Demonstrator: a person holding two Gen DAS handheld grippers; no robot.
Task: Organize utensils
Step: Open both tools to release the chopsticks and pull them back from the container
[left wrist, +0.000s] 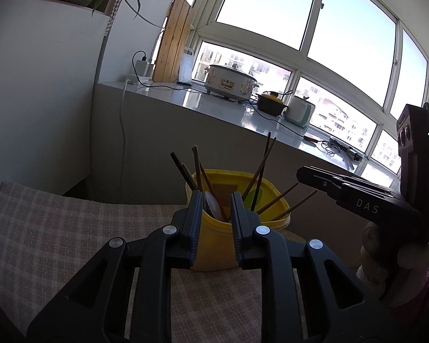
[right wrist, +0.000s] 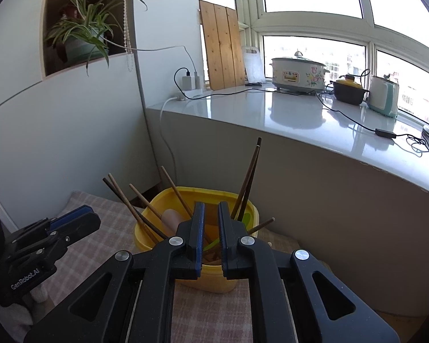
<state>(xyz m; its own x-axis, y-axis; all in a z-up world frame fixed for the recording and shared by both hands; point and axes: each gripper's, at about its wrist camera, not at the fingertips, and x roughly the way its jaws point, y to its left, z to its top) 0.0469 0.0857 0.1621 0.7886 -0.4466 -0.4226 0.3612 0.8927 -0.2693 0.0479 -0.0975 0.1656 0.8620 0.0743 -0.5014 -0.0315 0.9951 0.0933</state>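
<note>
A yellow tub (left wrist: pixel 211 245) (right wrist: pixel 211 278) stands on a checked cloth and holds several brown chopsticks (left wrist: pixel 260 168) (right wrist: pixel 247 177), a pale spoon (left wrist: pixel 214 204) (right wrist: pixel 171 218) and a green utensil (left wrist: pixel 256 194) (right wrist: pixel 244 217). My left gripper (left wrist: pixel 214 197) is open and empty just in front of the tub's rim. My right gripper (right wrist: pixel 211 207) hovers over the tub's near rim with a narrow gap between its fingers and nothing in it. Each gripper shows in the other's view, the right gripper (left wrist: pixel 309 173) at the right, the left gripper (right wrist: pixel 83 214) at the left.
The checked cloth (left wrist: pixel 71 228) (right wrist: pixel 214 314) covers the table. Behind it is a grey counter wall with a white sill (right wrist: pixel 271 108) bearing a cooker (right wrist: pixel 299 74), a brown pot (right wrist: pixel 347 90), a kettle (right wrist: pixel 383 95), cables and a wooden board (right wrist: pixel 221 48). A plant (right wrist: pixel 83 37) sits in a niche.
</note>
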